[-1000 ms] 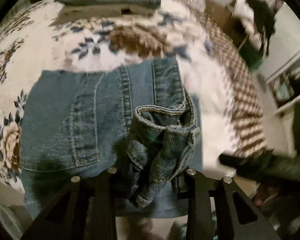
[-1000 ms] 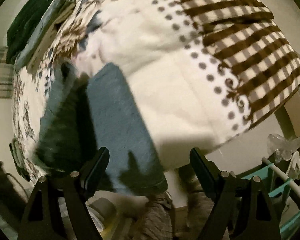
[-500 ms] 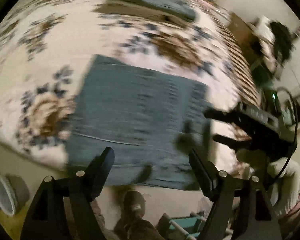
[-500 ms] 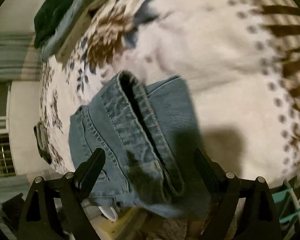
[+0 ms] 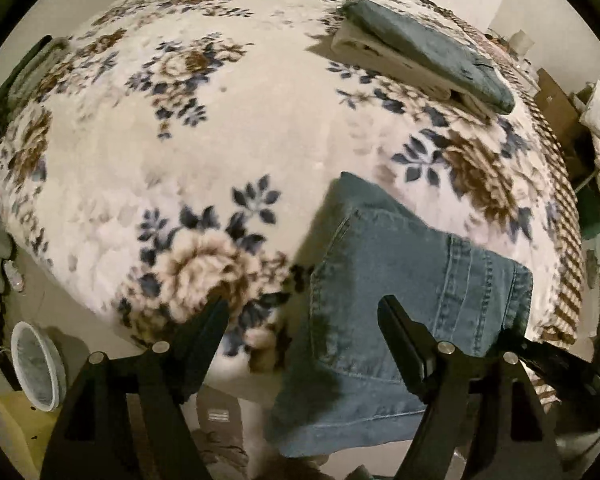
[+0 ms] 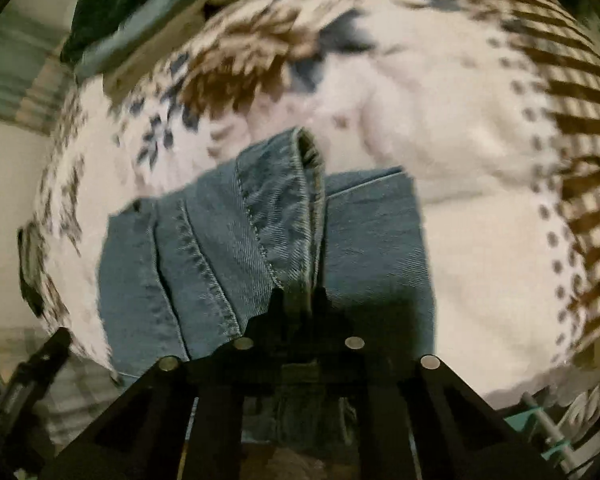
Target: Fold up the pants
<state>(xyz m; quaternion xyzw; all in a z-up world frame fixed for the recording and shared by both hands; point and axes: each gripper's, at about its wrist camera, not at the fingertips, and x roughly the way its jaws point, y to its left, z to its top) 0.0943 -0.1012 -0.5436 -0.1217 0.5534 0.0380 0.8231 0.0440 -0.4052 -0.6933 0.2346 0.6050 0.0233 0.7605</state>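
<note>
Folded blue jeans (image 5: 404,288) lie at the near edge of a floral bed blanket (image 5: 220,128), back pocket up. My left gripper (image 5: 304,320) is open and empty, hovering over the jeans' left edge. My right gripper (image 6: 300,296) is shut on the raised waistband fold of the jeans (image 6: 284,216), lifting it slightly. The right gripper shows dark at the lower right of the left wrist view (image 5: 548,356).
A stack of folded clothes (image 5: 428,52) sits at the far right of the bed, dark garments (image 5: 16,80) at the left edge. A white bin (image 5: 36,368) stands on the floor below. A teal rack (image 6: 556,436) is at the right.
My left gripper let go of the bunched denim and drew back left. My right gripper moved onto the jeans' waistband edge and closed on it.
</note>
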